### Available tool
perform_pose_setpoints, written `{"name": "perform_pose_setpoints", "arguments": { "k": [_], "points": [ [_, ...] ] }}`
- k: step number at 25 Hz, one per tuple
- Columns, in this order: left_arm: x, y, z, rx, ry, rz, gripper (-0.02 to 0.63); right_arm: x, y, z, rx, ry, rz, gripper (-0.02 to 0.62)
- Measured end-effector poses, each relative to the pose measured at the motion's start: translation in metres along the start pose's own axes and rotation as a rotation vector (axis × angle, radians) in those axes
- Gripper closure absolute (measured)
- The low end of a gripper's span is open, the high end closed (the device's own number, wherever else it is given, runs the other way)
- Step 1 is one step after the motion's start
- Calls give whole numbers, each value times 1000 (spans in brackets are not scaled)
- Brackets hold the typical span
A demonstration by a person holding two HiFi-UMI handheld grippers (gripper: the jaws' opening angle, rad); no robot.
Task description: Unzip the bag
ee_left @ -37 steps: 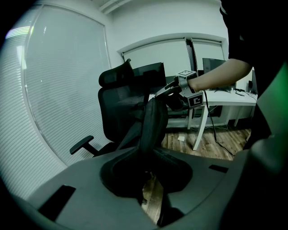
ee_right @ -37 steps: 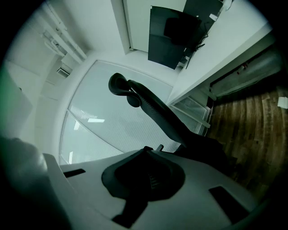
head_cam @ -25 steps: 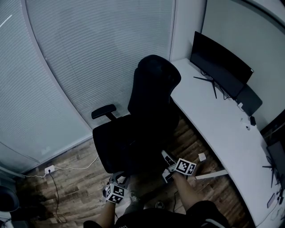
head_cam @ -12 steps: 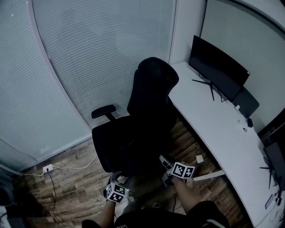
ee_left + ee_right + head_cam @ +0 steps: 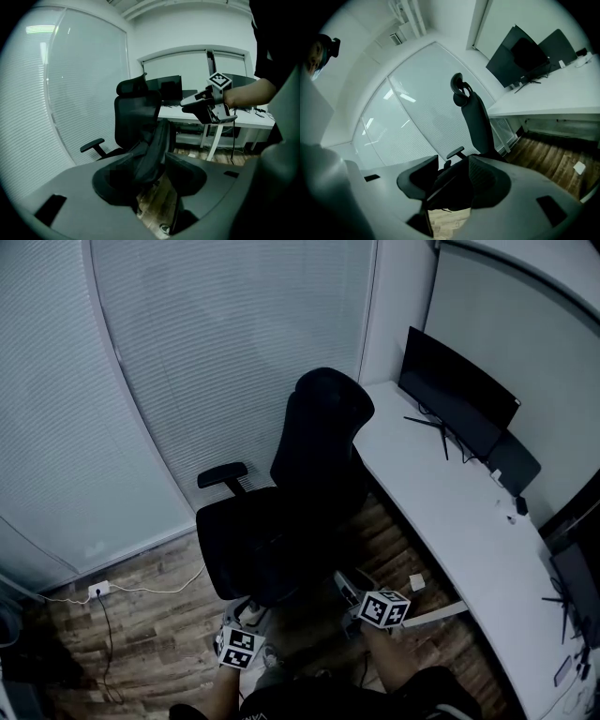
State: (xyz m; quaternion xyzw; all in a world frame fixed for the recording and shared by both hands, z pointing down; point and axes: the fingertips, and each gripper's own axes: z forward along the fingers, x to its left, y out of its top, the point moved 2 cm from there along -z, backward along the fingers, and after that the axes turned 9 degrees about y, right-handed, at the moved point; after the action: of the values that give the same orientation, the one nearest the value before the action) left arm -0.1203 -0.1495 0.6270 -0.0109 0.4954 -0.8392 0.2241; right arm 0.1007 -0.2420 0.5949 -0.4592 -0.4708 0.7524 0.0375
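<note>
A black bag (image 5: 153,149) stands slumped on the seat of the black office chair (image 5: 323,432); in the head view it is a dark mass (image 5: 267,545) that blends with the seat. My left gripper (image 5: 150,180) is open, its jaws having just been opening; the bag shows in the gap, beyond the pads and not pressed by them. My right gripper (image 5: 450,185) is open too, its jaws also just opened wide, with the bag's dark fabric (image 5: 450,190) seen between them, untouched. In the head view the left gripper (image 5: 249,613) and right gripper (image 5: 345,585) sit just in front of the seat.
A curved white desk (image 5: 441,512) runs along the right with monitors (image 5: 457,395) on it. Blinds and a glass wall (image 5: 187,362) stand behind the chair. A cable and wall socket (image 5: 98,592) lie at the left on the wooden floor (image 5: 150,615).
The right gripper's marker cube has shifted down the picture towards me and rolled. The left gripper has stayed almost where it was. The head view has swung slightly.
</note>
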Motion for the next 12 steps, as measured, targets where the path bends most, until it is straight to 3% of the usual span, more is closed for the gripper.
{"name": "perform_pose_setpoints", "arguments": {
  "k": [12],
  "points": [
    [-25, 36, -67, -150, 115, -115, 403, 73, 5, -54, -28, 132, -206, 414]
  ]
}}
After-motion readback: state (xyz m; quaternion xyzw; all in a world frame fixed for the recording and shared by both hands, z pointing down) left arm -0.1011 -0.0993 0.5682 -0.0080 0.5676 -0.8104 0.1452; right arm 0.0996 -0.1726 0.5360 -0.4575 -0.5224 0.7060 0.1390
